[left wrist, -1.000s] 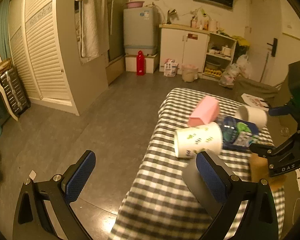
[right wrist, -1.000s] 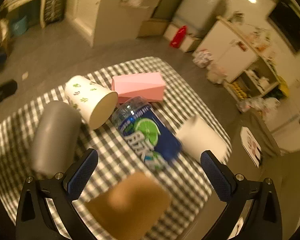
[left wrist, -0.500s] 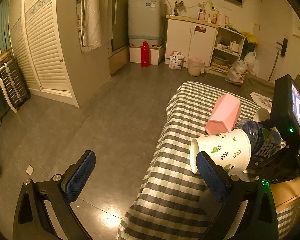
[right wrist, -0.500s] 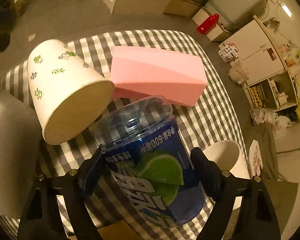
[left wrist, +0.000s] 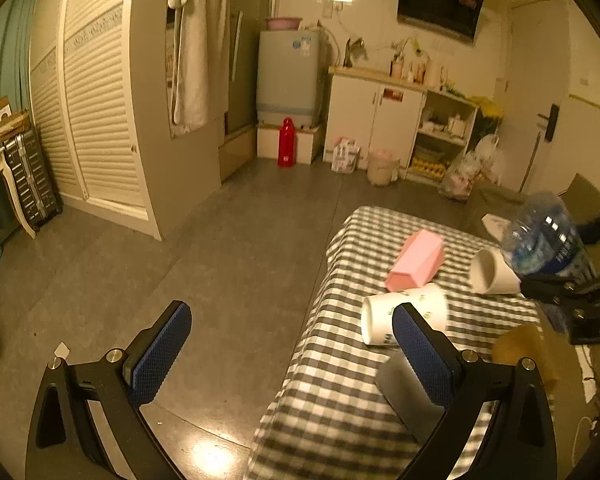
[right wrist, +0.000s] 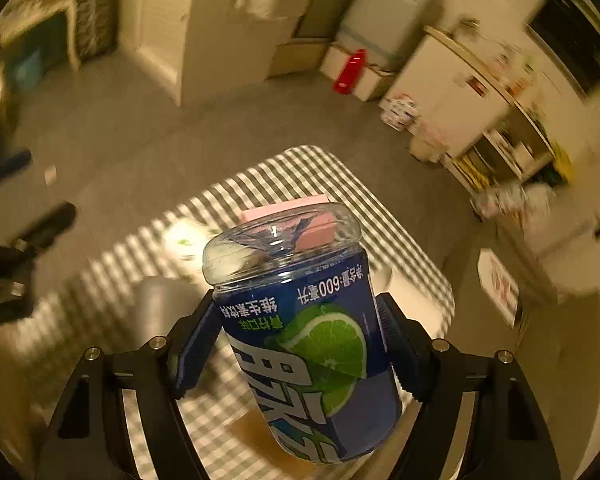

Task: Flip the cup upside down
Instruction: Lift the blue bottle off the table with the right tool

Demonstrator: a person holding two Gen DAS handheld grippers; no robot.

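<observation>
Right wrist view shows the right tool [right wrist: 300, 354] pinching a clear blue-labelled plastic cup [right wrist: 306, 332] lifted over the checked-cloth worktop [right wrist: 396, 224], seemingly mid-flip; next, set it down inverted, while the left tool [left wrist: 292, 344] hangs spread.

Grey floor [left wrist: 228, 240]; louvred wardrobe doors [left wrist: 96, 120]; white cabinet [left wrist: 374, 120]; dim yellow light.

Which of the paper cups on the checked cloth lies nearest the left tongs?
The leaf-printed white cup, on its side right behind the left tongs' right pad. The plain white cup lies farther back, beside the raised bottle.
</observation>
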